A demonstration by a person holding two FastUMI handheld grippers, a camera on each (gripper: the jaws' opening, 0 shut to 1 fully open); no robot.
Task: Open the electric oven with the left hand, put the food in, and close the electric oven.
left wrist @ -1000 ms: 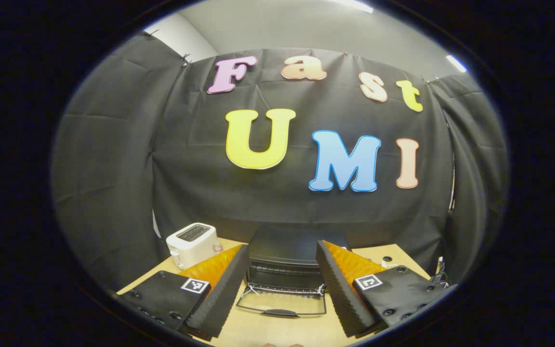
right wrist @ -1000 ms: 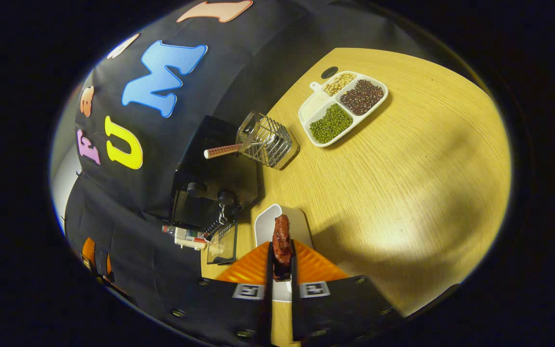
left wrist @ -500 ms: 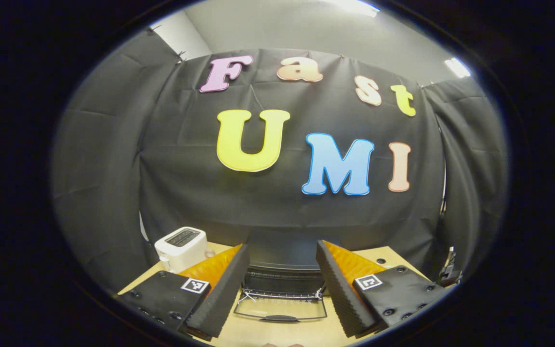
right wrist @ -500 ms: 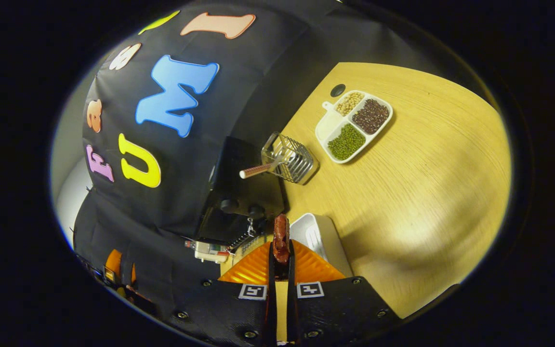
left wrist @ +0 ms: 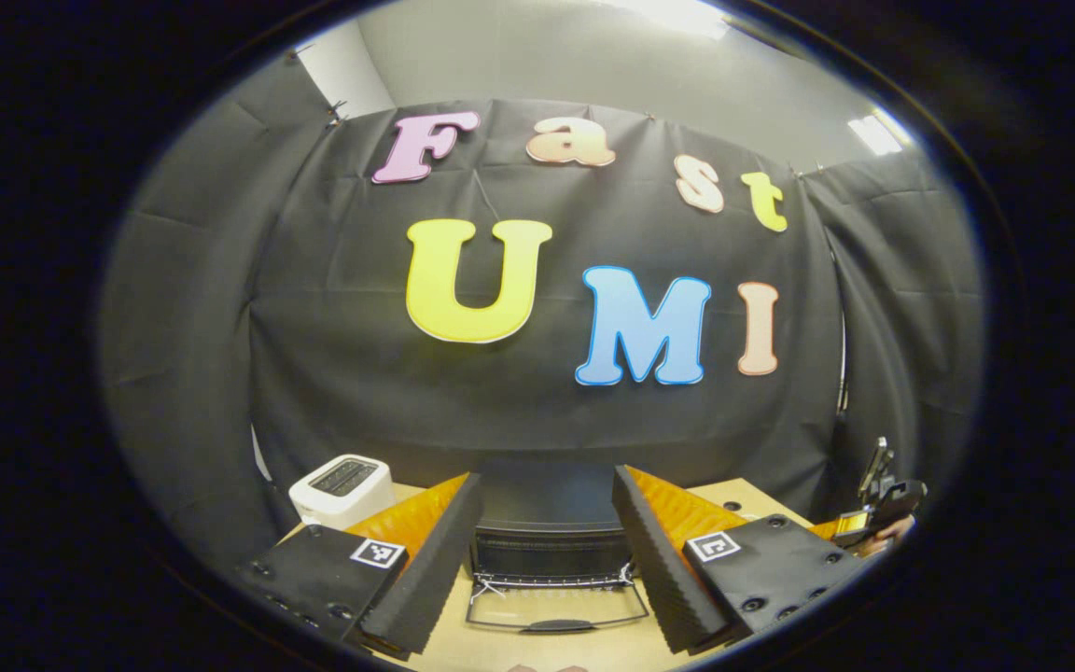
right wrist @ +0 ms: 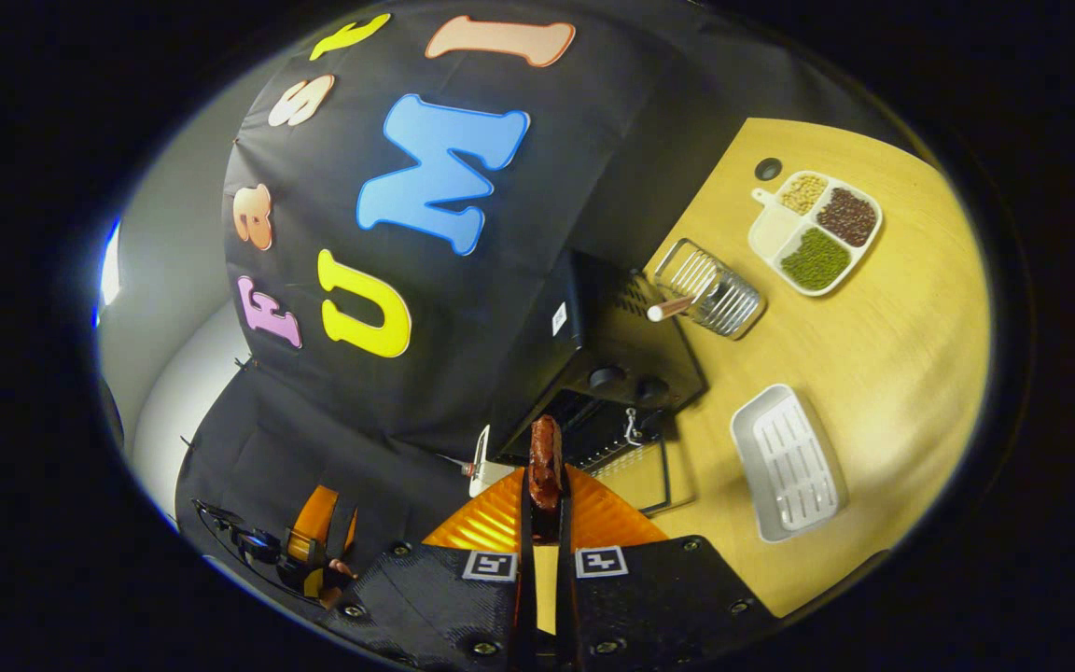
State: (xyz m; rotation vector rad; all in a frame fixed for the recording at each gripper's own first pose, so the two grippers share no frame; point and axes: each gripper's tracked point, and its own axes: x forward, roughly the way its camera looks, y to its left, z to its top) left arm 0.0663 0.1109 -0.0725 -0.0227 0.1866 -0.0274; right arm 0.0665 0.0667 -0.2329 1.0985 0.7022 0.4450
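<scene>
The black electric oven (left wrist: 547, 527) stands straight ahead of my left gripper (left wrist: 547, 478), which is open with nothing between its fingers. The oven's glass door (left wrist: 556, 607) hangs down flat toward me. In the right gripper view the oven (right wrist: 612, 345) sits at the table's back edge with its door (right wrist: 640, 476) lowered. My right gripper (right wrist: 545, 504) is shut on a reddish-brown sausage (right wrist: 545, 457), held in the air in front of the oven's opening. My right gripper (left wrist: 878, 513) also appears at the far right of the left gripper view.
A white toaster (left wrist: 342, 485) stands left of the oven. On the wooden table (right wrist: 873, 345) right of the oven lie a white ribbed tray (right wrist: 789, 467), a wire basket (right wrist: 715, 297) with a stick, and a divided dish of beans (right wrist: 816, 231).
My right gripper has lifted the sausage off the white tray and swung left toward the oven's open front. My left gripper has drifted slightly; my right gripper now shows at its view's right edge.
</scene>
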